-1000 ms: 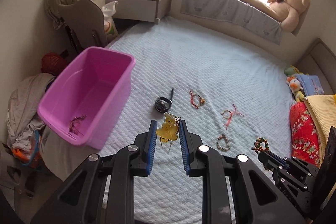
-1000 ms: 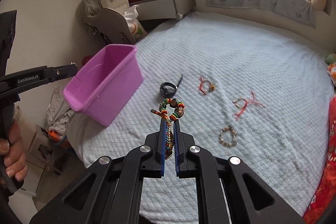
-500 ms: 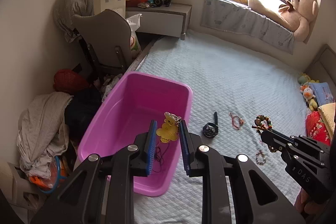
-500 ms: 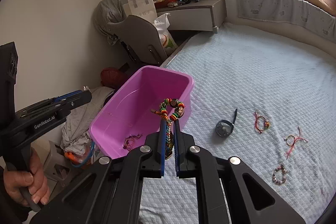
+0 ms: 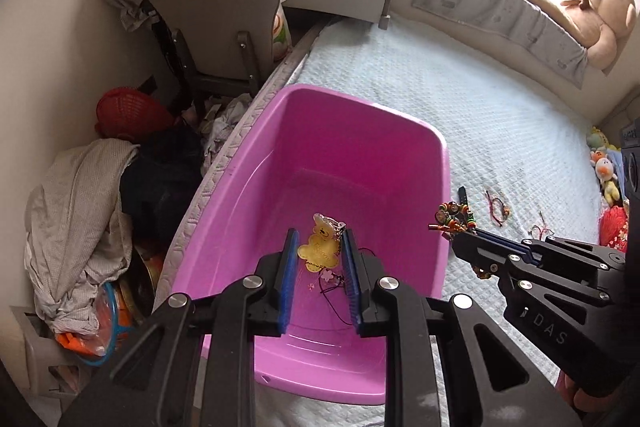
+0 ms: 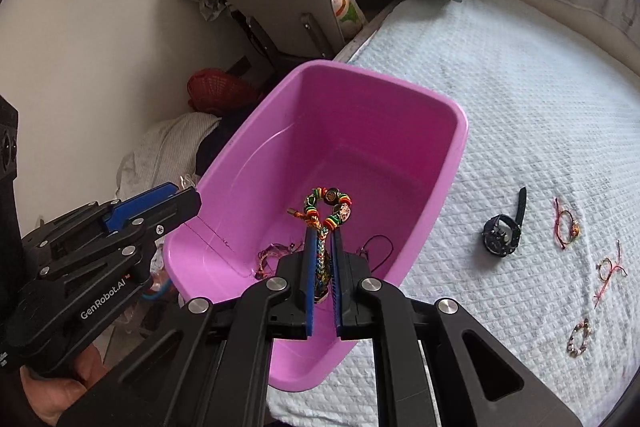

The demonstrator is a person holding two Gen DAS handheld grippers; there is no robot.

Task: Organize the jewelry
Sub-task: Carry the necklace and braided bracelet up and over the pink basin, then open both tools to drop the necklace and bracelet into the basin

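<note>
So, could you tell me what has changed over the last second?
Both grippers swung from over the bed to above the pink bin. The left gripper still pinches the yellow charm, and the right gripper the beaded bracelet. The watch and other bracelets stay on the bed.

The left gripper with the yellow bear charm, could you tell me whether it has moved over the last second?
Yes. The left gripper, shut on the yellow bear charm, has swung left from above the bed to above the pink bin.
</note>
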